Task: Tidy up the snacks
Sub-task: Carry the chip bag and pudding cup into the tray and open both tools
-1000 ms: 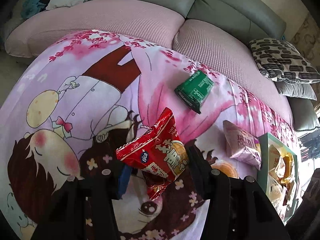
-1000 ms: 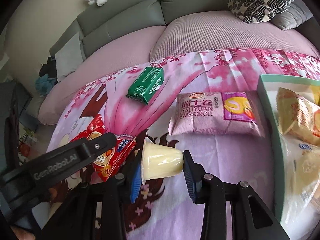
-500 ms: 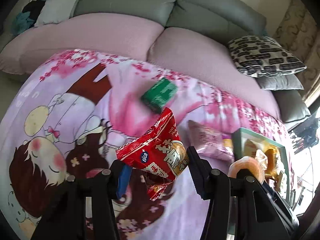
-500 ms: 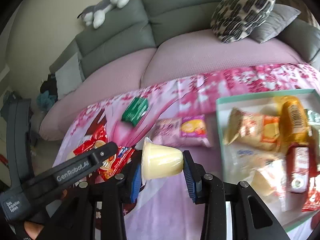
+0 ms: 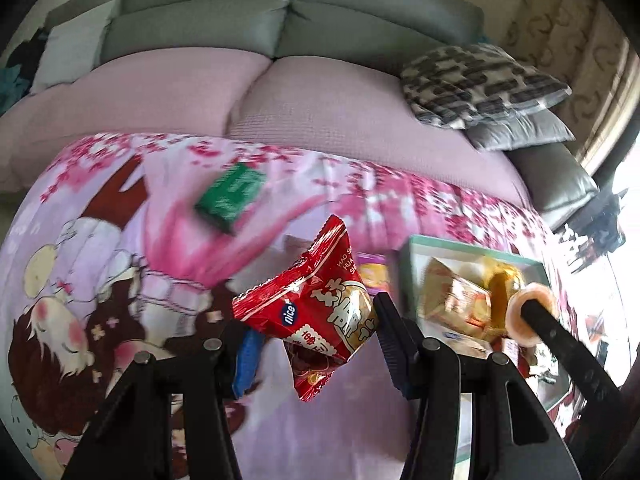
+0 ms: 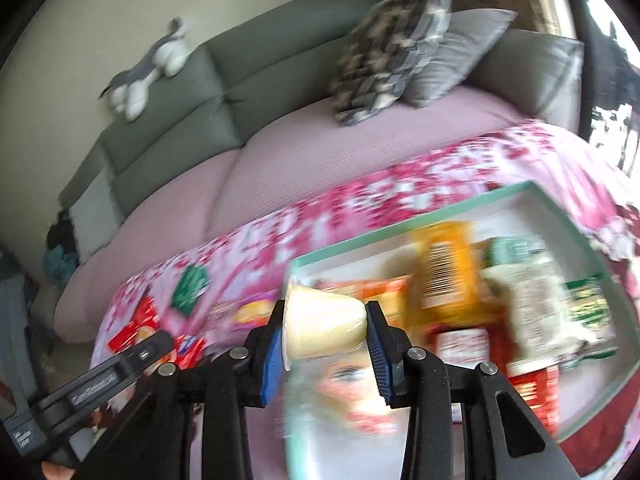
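My left gripper (image 5: 316,344) is shut on a red snack bag (image 5: 320,308), held in the air above the pink cartoon blanket (image 5: 120,280). My right gripper (image 6: 324,340) is shut on a pale yellow jelly cup (image 6: 324,328), lying sideways between the blue pads, over the near left part of the mint-rimmed box (image 6: 400,236). That box (image 5: 472,250) holds several snack packs. A green packet (image 5: 232,194) lies on the blanket, also seen as the green packet (image 6: 190,288) in the right wrist view. The right gripper's arm and cup (image 5: 530,314) show at the right of the left wrist view.
A pink swiss-roll pack (image 5: 374,274) lies partly hidden behind the red bag, left of the box. Grey sofa (image 5: 280,20) with pink seat covers lies behind. Patterned pillow (image 5: 476,84) sits at the right; a plush toy (image 6: 148,76) rests on the sofa back.
Both grippers have moved right and up toward the box with their loads. The green packet has drifted left in the left wrist view; the box now fills the right wrist view.
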{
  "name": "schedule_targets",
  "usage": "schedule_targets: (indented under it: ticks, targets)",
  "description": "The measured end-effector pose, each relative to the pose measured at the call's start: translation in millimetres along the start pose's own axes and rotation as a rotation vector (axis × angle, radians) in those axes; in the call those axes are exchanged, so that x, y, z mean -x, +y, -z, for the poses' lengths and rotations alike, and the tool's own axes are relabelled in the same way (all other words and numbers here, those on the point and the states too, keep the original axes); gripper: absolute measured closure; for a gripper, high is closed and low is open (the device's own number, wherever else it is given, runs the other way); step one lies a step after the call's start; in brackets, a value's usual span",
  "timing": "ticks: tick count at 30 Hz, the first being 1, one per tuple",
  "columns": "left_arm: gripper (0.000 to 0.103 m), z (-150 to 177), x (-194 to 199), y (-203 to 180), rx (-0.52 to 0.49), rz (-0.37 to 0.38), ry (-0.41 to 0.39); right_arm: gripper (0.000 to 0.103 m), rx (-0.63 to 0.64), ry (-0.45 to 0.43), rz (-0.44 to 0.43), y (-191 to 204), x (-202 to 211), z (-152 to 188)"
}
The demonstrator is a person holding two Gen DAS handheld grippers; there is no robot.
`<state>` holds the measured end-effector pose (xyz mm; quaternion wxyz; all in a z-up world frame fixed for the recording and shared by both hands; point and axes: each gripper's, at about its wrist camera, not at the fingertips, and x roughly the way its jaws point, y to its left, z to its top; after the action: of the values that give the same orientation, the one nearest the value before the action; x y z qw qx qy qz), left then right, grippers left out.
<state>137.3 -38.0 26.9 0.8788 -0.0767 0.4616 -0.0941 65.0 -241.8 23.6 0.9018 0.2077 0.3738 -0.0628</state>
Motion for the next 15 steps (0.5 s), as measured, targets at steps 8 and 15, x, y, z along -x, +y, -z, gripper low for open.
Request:
schedule_targets:
  ticks: [8,15]
  targets:
    - [0.048,-0.3,-11.0,-67.6,-0.130,0.061,0.024,0.063,-0.092,-0.050,0.131,-64.8,12.4,-15.3]
    - [0.048,1.4,-24.9,-112.1,-0.209,0.099,0.065,0.063,-0.146,-0.085,0.252,-111.6,24.2,-23.0]
